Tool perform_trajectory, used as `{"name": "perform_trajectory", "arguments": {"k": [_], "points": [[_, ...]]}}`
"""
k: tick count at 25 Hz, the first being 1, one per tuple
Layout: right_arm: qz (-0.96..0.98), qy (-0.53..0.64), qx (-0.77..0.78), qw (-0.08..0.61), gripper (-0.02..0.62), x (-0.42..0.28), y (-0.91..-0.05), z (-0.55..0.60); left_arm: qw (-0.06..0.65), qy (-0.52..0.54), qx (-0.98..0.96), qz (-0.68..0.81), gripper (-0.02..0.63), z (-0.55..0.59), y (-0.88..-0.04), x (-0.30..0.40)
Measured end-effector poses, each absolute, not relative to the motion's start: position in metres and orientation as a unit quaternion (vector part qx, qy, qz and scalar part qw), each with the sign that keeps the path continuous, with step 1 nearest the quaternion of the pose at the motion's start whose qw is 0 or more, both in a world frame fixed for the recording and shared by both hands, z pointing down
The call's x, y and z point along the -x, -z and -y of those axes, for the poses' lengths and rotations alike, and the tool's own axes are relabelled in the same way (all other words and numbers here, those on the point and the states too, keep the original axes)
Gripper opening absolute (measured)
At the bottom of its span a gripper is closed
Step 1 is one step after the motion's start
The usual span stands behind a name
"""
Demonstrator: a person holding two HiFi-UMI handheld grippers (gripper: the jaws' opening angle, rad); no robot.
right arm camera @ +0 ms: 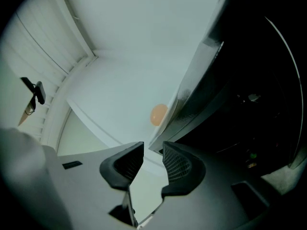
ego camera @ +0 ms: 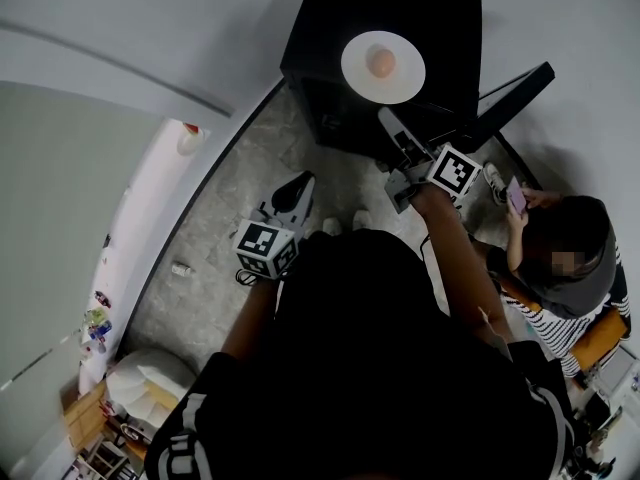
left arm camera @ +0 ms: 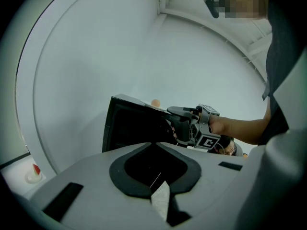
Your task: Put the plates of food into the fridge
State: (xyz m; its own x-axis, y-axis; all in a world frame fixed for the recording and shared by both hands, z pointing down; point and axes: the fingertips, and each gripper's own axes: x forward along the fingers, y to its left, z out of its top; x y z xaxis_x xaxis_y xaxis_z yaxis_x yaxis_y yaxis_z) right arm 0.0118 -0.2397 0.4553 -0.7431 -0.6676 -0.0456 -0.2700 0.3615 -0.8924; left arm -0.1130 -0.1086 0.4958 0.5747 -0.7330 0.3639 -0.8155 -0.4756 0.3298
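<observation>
A white plate [ego camera: 355,68] with a round peach-coloured piece of food [ego camera: 380,62] rests on top of the small black fridge [ego camera: 320,28], whose door [ego camera: 515,93] hangs open to the right. My right gripper [ego camera: 388,120] is at the fridge's upper front edge, just below the plate. In the right gripper view its jaws [right arm camera: 152,159] stand open, with the plate's rim [right arm camera: 168,121] and the food [right arm camera: 158,114] just beyond the gap and no pad touching them. My left gripper [ego camera: 292,192] is lower and further back, aimed at the fridge [left arm camera: 127,123]. It is shut [left arm camera: 153,145] and holds nothing.
A seated person [ego camera: 560,268] with a phone is close on the right, beside the open door. A pair of shoes [ego camera: 345,225] lies on the speckled floor in front of the fridge. A white ledge with a small bottle [ego camera: 190,138] runs along the left.
</observation>
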Motion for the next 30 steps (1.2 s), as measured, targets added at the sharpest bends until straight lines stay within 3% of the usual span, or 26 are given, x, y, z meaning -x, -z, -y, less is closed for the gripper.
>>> {"name": "perform_trajectory", "arguments": {"k": [14, 21, 30], "points": [[-0.765, 0.525, 0.292, 0.232, 0.113, -0.010, -0.456, 0.272, 0.240, -0.090, -0.855, 0.451, 0.023, 0.111, -0.498, 0.109], [-0.724, 0.572, 0.280, 0.266, 0.074, -0.012, -0.460, 0.273, 0.237, -0.090, -0.856, 0.451, 0.023, 0.110, -0.497, 0.109], [-0.701, 0.609, 0.262, 0.261, 0.038, -0.012, -0.467, 0.252, 0.233, -0.099, -0.860, 0.444, 0.023, 0.105, -0.498, 0.102]]}}
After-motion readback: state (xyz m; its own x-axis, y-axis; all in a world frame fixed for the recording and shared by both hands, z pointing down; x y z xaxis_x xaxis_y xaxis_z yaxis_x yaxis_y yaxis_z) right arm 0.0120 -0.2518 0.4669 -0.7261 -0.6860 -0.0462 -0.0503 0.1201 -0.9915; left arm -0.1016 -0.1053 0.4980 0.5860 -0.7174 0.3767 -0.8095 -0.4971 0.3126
